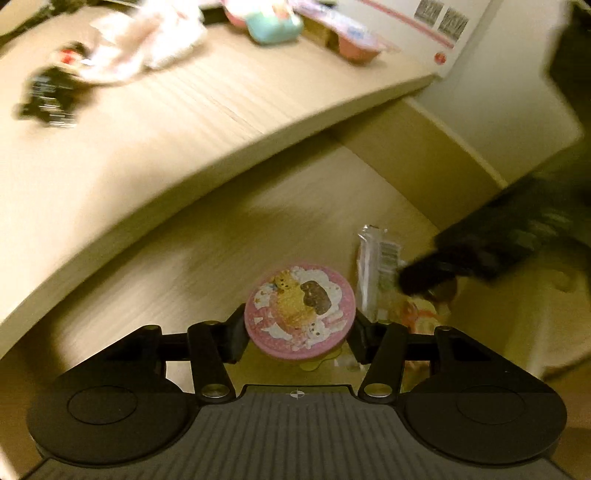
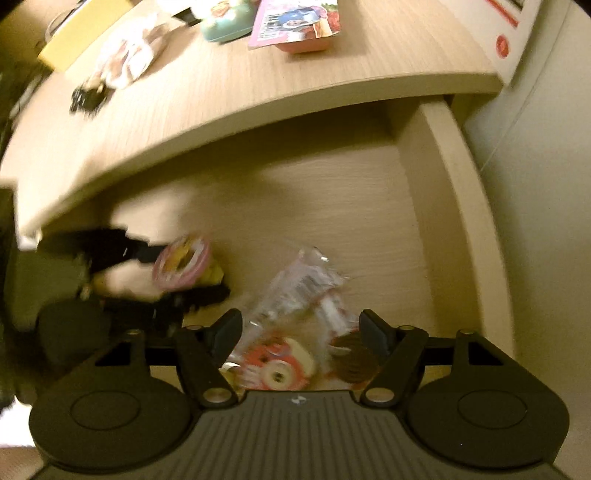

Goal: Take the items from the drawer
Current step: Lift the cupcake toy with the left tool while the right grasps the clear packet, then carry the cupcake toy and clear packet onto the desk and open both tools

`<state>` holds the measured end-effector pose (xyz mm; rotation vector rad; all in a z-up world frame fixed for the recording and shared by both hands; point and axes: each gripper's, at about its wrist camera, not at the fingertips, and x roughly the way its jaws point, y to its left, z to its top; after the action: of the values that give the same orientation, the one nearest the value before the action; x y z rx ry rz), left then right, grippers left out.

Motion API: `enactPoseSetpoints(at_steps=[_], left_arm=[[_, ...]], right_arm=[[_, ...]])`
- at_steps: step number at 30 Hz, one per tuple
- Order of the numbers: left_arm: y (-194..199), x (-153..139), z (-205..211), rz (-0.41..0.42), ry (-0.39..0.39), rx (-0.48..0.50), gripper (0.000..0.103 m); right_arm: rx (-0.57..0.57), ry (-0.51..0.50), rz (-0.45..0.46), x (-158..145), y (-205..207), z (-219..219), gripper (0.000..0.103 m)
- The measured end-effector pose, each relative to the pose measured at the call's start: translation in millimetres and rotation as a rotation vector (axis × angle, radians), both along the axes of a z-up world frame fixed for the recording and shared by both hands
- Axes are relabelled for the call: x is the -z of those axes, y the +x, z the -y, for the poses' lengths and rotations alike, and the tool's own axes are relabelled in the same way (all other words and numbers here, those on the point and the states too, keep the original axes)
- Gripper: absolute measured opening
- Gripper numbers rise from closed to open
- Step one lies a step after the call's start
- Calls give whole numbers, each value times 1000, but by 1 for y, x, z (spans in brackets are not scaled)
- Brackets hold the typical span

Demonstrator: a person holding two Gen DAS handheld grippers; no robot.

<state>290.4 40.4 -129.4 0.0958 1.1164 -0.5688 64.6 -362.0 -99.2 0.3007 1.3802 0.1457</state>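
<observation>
Round tin [image 1: 300, 311] between the left tool's [image 1: 299, 334] fingers — wrapped packets [image 2: 295, 317] ahead of the right tool [image 2: 300, 338], inside the drawer [image 2: 458, 206] — tabletop [image 2: 258, 92] beyond.

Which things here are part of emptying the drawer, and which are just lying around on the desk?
Part of the job:
- open drawer
- pink round tin held in the left claw
- clear snack packets in the drawer, under the open right claw

Just lying about, on the desk:
- teal case
- pink tray
- black toy

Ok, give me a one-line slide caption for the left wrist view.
Left gripper clamps a pink round tin over the open drawer, beside a clear snack packet.
</observation>
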Motion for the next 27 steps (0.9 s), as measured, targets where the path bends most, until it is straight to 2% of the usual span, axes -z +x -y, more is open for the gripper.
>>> enactPoseSetpoints(at_steps=[3,5,9,15,20,24,27], left_arm=[[-15,-20,-22,9,-30,-59,58],[-23,-29,-34,19,-40,-106,58],[-38,-41,-60,31,-69,-198,58],[-58,-47,-84,37,-96,-273,58],[-66,-47,-86,52,-100,-263,58],[-67,-59,-92,78,-82,-263,58],[-66,-73,-99,118,-110,-270,58]], right_arm=[[42,51,-92,13,15,-6,57],[71,58,-160,28,26,-11,56],[73,-27,-211,51,40,-25,51],[-69,-69,-130,43,41,-50,31],[-155,-73,-48,19,21,-65,28],[-138,-21,28,-13,8,-67,28],[-107,21,86,-40,4,-61,28]])
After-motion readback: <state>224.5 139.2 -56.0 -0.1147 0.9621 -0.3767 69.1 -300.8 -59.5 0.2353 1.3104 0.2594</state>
